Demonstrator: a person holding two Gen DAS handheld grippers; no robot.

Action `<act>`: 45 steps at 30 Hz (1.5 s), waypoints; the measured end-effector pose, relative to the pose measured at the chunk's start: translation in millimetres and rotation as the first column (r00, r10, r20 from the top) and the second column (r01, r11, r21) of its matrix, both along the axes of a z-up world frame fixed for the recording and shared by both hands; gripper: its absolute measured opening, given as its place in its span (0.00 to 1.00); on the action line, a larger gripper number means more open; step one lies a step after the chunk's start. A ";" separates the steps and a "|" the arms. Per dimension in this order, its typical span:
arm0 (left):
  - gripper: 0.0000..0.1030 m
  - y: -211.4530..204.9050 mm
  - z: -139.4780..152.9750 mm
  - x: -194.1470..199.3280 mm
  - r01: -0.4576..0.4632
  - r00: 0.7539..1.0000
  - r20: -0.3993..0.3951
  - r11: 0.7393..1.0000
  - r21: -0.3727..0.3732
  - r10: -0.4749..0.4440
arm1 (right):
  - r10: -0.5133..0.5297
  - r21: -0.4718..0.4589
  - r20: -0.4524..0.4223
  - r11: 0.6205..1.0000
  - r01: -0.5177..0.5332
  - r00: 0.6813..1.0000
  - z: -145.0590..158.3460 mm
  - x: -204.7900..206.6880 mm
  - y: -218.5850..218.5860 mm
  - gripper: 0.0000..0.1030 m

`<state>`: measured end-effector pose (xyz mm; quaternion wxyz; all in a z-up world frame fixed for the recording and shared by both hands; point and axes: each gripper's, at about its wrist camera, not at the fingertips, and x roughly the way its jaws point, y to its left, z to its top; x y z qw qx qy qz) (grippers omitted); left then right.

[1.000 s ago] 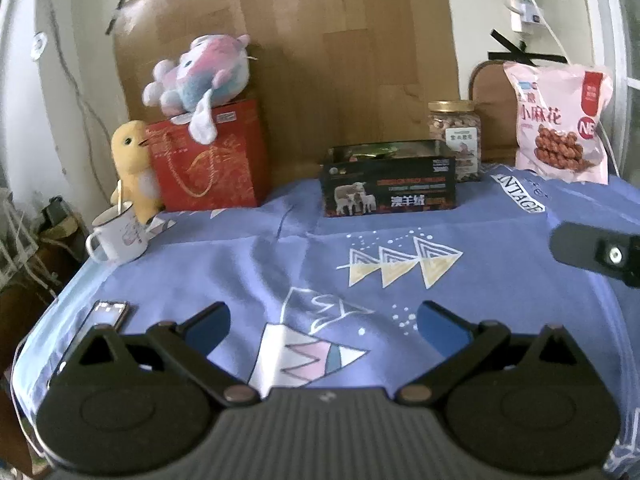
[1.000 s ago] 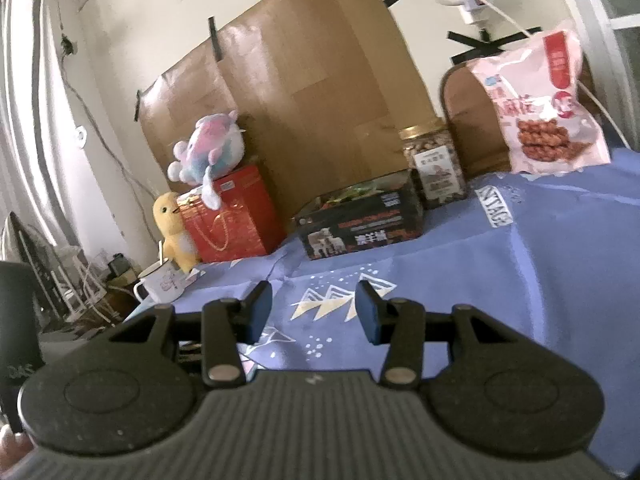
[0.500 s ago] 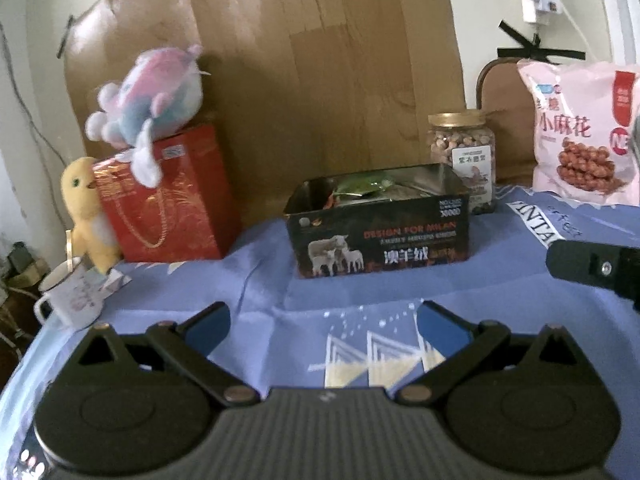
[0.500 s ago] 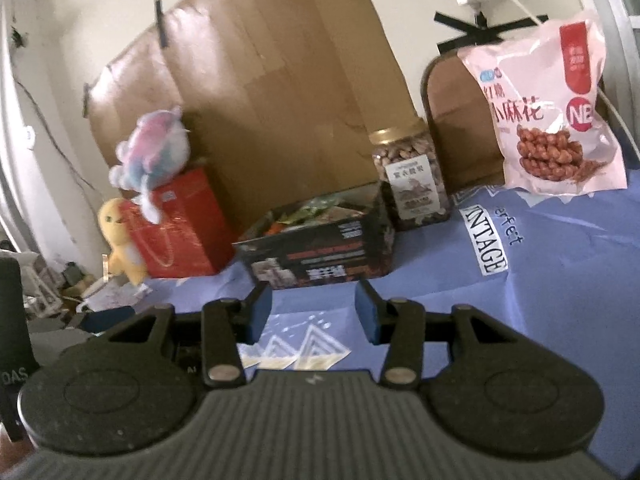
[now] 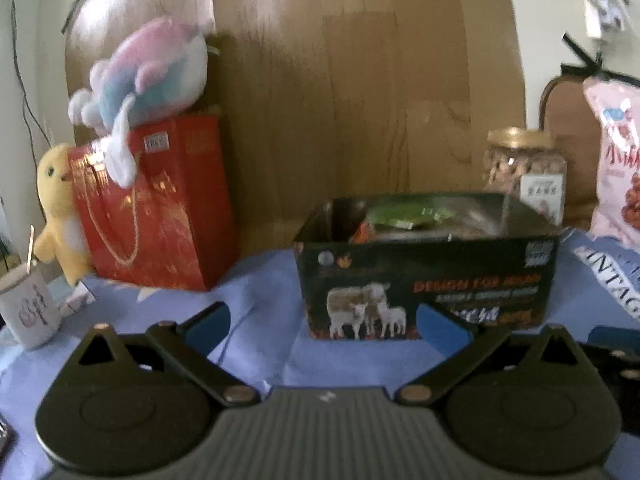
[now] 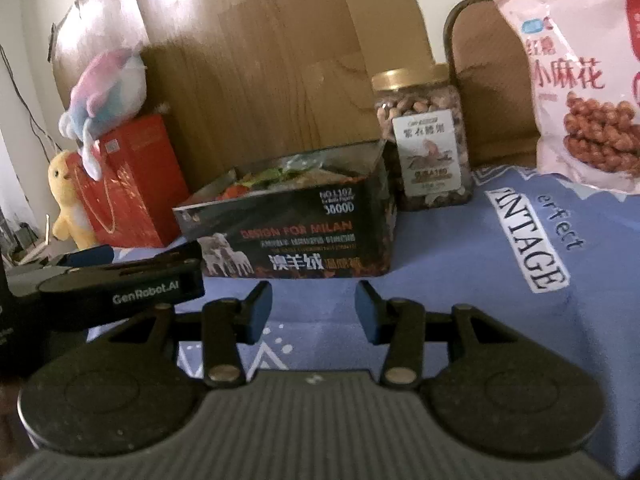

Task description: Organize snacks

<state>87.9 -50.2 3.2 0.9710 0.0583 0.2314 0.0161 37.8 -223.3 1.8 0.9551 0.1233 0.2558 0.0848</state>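
Observation:
A black open box [image 5: 426, 280] with sheep printed on its front stands on the blue cloth, with snack packets inside; it also shows in the right wrist view [image 6: 292, 232]. A gold-lidded jar of nuts [image 6: 422, 140] stands just right of it, and shows in the left wrist view [image 5: 526, 168]. A pink snack bag [image 6: 580, 88] leans at the far right. My left gripper [image 5: 322, 324] is open and empty, close in front of the box. My right gripper [image 6: 314, 310] is open and empty, in front of the box and jar.
A red gift bag [image 5: 156, 204] with a pastel plush toy [image 5: 148, 76] on top stands left of the box. A yellow chick plush [image 5: 58, 208] and a white mug [image 5: 28, 308] sit further left. Cardboard [image 5: 340, 100] backs the table.
Both grippers have moved forward toward the black box, which now looks much larger. The left gripper now shows in the right wrist view. Both stay open.

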 end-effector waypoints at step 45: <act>1.00 -3.3 -16.5 -4.4 0.019 0.996 -0.084 0.998 0.063 -0.014 | -0.021 0.014 0.054 1.000 0.020 0.998 -11.0 -6.6 -6.3 0.47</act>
